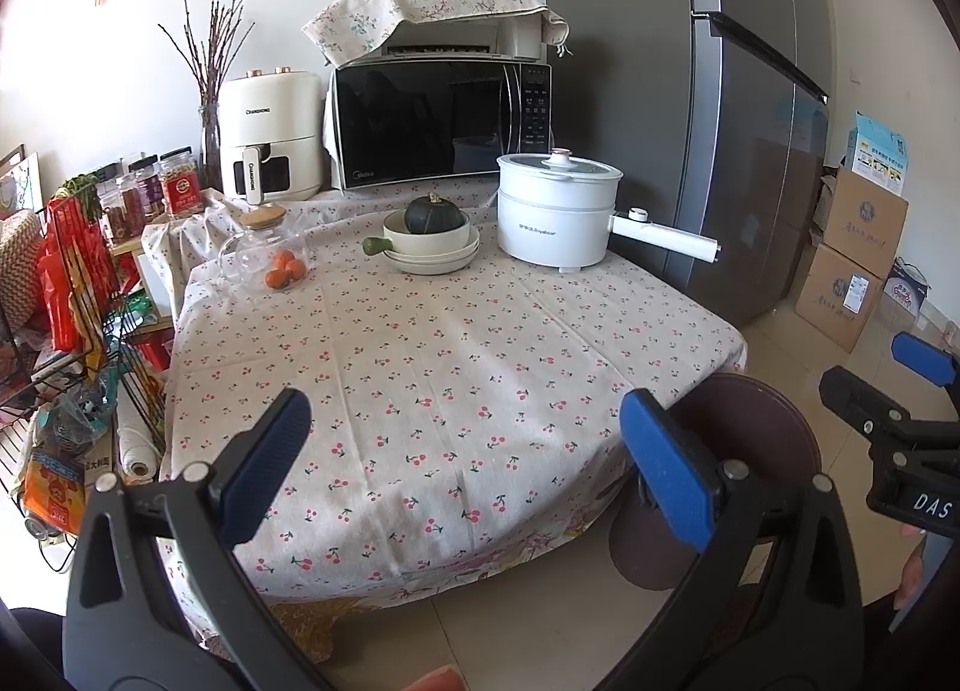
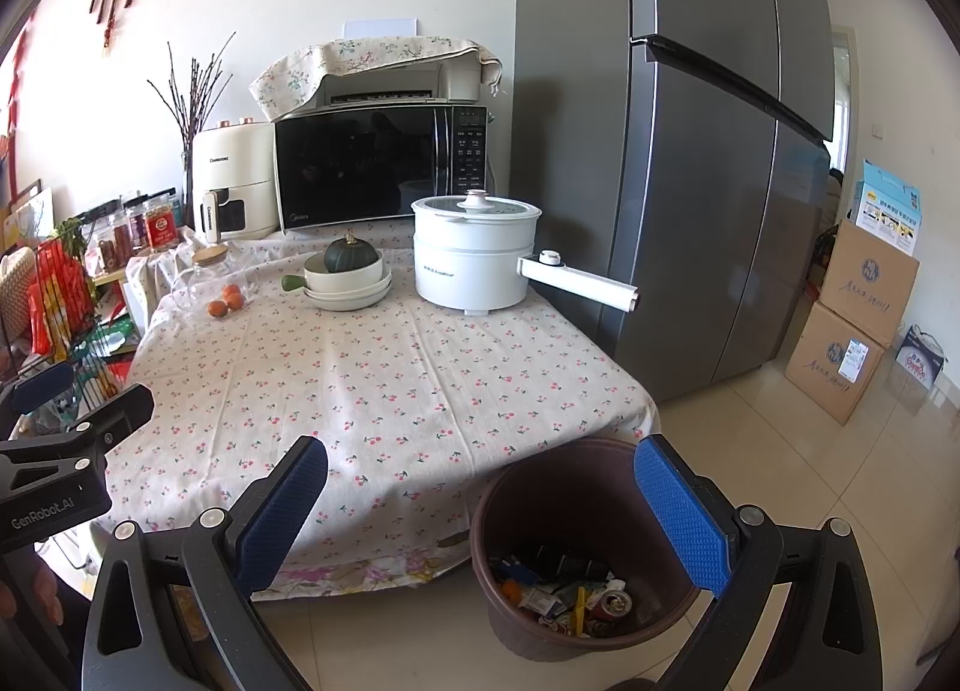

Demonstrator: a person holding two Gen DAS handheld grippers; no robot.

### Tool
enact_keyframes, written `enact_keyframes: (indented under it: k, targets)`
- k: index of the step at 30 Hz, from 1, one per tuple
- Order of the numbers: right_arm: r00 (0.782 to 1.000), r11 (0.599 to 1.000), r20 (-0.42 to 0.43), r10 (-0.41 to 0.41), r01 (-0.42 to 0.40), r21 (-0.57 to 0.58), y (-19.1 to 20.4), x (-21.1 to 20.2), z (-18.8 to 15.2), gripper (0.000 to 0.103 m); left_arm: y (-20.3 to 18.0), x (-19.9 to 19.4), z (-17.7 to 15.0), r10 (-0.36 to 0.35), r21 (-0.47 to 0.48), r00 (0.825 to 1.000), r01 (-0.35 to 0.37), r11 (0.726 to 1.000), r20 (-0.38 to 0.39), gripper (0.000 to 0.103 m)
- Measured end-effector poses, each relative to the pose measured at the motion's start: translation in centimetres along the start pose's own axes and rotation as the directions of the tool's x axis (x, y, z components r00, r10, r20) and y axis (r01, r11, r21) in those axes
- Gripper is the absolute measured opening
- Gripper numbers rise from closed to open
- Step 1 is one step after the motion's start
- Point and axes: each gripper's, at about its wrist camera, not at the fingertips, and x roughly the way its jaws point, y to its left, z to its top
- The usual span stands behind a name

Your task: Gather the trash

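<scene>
A dark brown trash bin (image 2: 576, 505) stands on the floor at the table's near right corner, holding mixed trash (image 2: 564, 595): wrappers, a can, an orange piece. In the left wrist view only the bin's rim (image 1: 756, 403) shows behind my right finger. My left gripper (image 1: 474, 451) hovers open over the near edge of the cherry-print tablecloth (image 1: 432, 367), nothing between its fingers. My right gripper (image 2: 498, 499) is open too, held above the bin and table corner, and empty. Each gripper appears at the side of the other's view.
At the table's far end sit a white electric pot (image 2: 474, 259), stacked bowls with a green squash (image 2: 348, 271), a glass jar and oranges (image 2: 225, 298), a microwave (image 2: 378, 169) and an air fryer. A grey fridge (image 2: 720, 181) stands right, cardboard boxes (image 2: 852, 319) beyond, a wire rack (image 1: 72, 301) left.
</scene>
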Motion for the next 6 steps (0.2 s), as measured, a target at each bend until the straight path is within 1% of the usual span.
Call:
enact_keyframes:
  k: [4,6]
  targets:
    - [1.0,1.0,-0.01,0.001,-0.001,-0.001,0.36,0.26,-0.42,0.103,0.17,0.36,0.09,-0.008,0.003,1.0,0.008,1.0,-0.017,0.103]
    - [0.999,1.0,-0.037,0.011,-0.011,-0.013,0.74,0.93,-0.82,0.103,0.51,0.81,0.39,-0.021,0.009,0.999,0.021,1.0,-0.032,0.103]
